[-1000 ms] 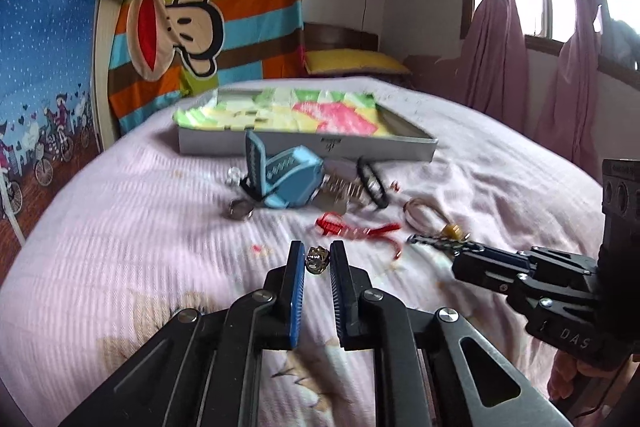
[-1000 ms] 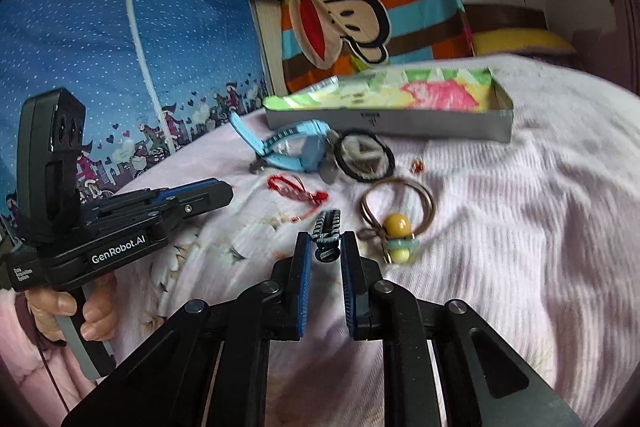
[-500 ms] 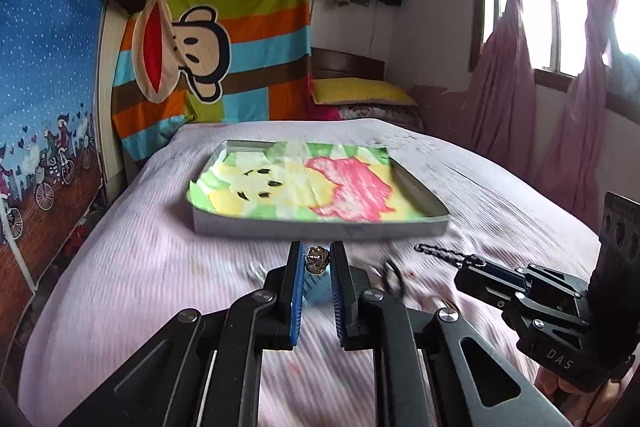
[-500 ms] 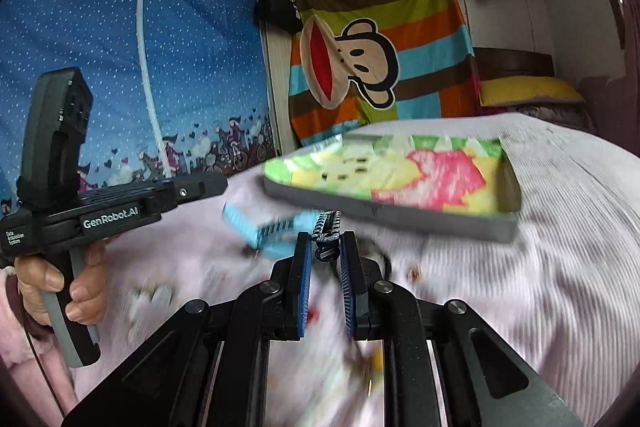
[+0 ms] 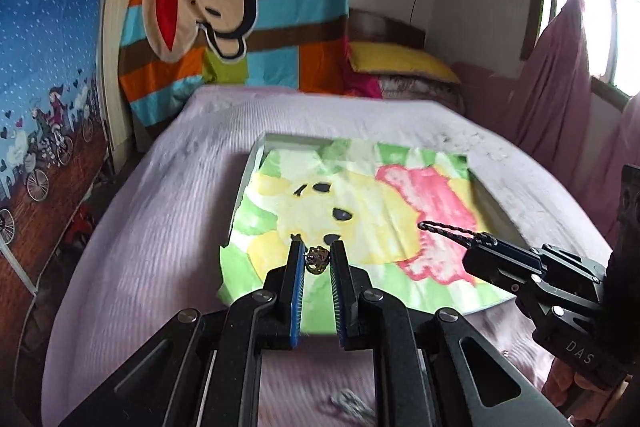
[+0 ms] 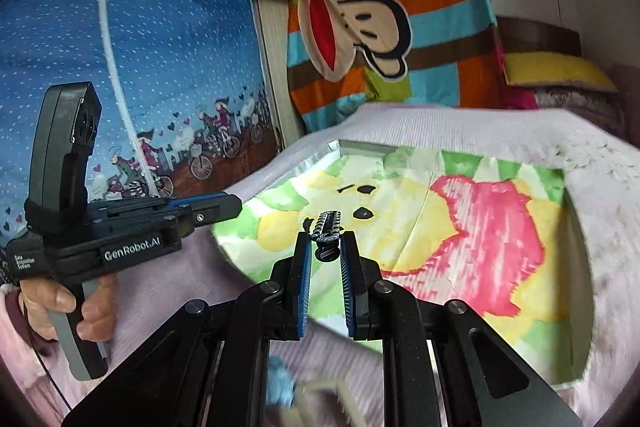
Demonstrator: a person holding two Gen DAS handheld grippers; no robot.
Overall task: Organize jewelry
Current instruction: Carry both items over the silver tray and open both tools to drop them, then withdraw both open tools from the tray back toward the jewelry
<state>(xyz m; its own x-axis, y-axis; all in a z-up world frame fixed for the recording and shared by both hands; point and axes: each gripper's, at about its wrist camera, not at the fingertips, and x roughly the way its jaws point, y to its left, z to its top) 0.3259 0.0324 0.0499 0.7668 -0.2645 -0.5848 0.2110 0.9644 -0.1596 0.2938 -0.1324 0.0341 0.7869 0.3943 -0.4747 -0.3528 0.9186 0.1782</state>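
Left gripper (image 5: 318,259), lower centre of frame, clamped on a small metallic ring (image 5: 318,259); right gripper (image 6: 325,249) clamped on a dark braided bracelet (image 6: 329,227). Both poised over the near edge of the shallow box (image 5: 256,163) lined with cartoon paper, presumably for dropping inside. Nothing blocking the box floor. Lavender bedspread (image 5: 160,227) beneath; blurred trinkets (image 5: 352,403) at bottom edge; monkey blanket (image 6: 360,15) upper centre.

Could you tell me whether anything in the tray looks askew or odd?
Yes: the paper liner is creased and crooked in the tray, its near-left corner spilling over the rim. Nothing looks damaged.
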